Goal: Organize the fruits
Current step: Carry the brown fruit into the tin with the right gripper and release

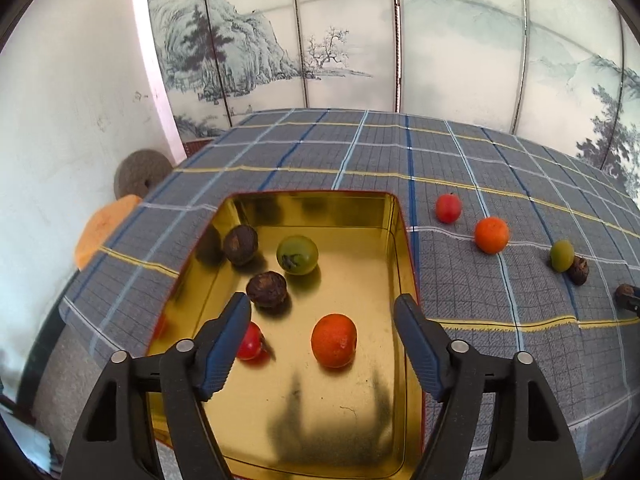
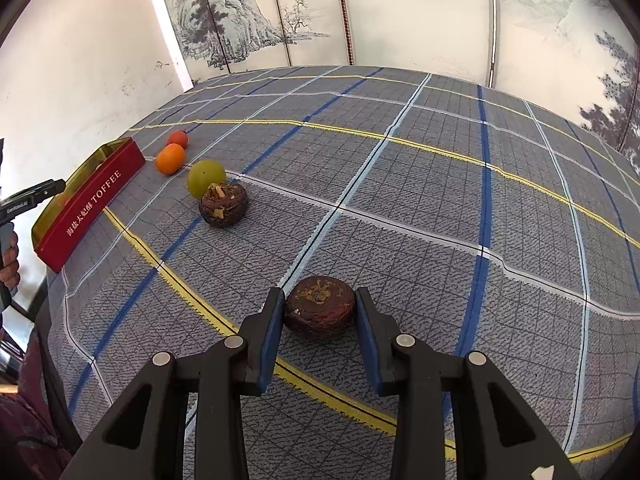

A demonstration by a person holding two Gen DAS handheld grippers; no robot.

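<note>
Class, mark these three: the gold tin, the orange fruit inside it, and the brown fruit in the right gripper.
gold tin (image 1: 394, 240), left wrist view, its right wall.
orange fruit (image 1: 333, 340), left wrist view, its middle.
brown fruit (image 2: 320, 308), right wrist view, its top face.

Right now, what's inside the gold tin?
Inside the tin: two brown fruits, a green one, an orange one, and a red one partly hidden by the left gripper.

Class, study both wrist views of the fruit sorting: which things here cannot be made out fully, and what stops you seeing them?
- Red fruit, left wrist view: partly hidden behind a finger of the left gripper.
- Tin, right wrist view: its wall hides the contents.
- Brown fruit, left wrist view: small at the picture's edge, partly covered by a dark gripper tip.
- Person's hand, right wrist view: cut off by the left edge.
</note>
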